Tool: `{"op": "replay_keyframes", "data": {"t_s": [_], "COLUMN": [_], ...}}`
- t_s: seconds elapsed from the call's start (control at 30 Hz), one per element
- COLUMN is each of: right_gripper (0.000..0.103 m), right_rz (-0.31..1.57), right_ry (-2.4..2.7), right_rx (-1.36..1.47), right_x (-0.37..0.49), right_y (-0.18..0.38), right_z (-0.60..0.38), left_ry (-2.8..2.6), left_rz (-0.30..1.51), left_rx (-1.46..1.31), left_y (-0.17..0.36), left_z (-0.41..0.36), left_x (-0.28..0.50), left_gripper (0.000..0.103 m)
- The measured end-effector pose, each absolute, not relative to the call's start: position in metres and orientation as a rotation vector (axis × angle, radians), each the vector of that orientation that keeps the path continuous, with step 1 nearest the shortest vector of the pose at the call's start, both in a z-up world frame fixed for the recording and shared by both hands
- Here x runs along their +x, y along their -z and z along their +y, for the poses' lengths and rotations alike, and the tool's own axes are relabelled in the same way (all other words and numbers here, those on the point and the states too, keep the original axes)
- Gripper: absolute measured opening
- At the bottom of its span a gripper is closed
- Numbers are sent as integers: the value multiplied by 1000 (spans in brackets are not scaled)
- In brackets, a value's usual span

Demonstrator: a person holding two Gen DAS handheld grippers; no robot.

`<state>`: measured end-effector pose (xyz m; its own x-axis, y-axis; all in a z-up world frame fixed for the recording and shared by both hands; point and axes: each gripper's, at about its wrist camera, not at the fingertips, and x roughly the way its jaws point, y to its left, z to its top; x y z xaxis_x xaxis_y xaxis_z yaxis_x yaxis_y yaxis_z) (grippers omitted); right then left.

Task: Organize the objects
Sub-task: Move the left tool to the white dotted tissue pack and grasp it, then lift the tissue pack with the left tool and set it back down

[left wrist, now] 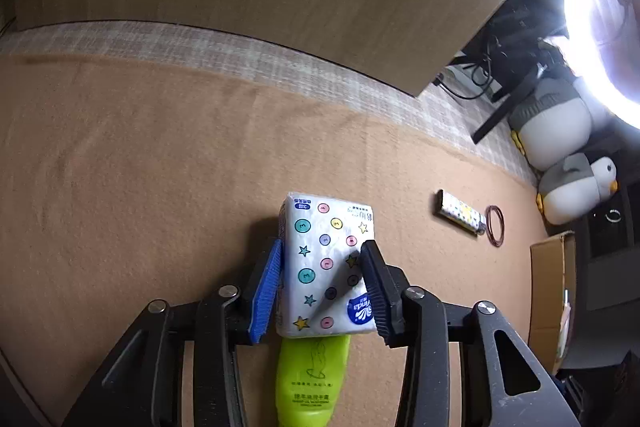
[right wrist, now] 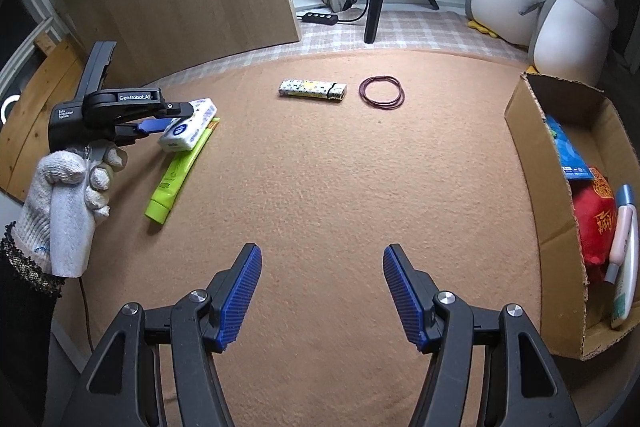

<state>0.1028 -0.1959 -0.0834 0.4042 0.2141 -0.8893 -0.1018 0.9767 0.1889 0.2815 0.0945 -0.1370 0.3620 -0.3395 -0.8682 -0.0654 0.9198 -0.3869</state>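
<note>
Above the green tube on the tan surface, the tissue pack is gripped by the left hand-held gripper; being soft and light, it is best pinched across its long sides. The right hand-held gripper is spread wide, empty.

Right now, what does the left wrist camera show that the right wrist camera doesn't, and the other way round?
Only the left wrist view shows the bright ring light. Only the right wrist view shows the open brown cardboard box's contents, including a red plush pouch, plus the open right tongs. Both show the left tongs shut on the white star-patterned tissue pack, the lime-green tube, the patterned lighter and the dark red rubber bands.
</note>
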Motion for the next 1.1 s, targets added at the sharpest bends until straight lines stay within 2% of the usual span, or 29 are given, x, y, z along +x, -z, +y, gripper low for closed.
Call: {"op": "replay_keyframes", "data": {"t_s": [0.33,1.1], "right_gripper": [59,60], "right_rz": [1138,1134], "right_ry": [-202,-163], "right_rx": [125,187], "right_x": [102,105], "right_y": [84,94], "right_z": [-202,-242], "left_ry": [232,409], "left_rz": [1189,1189], "left_rx": [-244,-171], "left_y": [133,141], "left_z": [47,-69], "left_x": [270,188], "left_gripper": [34,34]}}
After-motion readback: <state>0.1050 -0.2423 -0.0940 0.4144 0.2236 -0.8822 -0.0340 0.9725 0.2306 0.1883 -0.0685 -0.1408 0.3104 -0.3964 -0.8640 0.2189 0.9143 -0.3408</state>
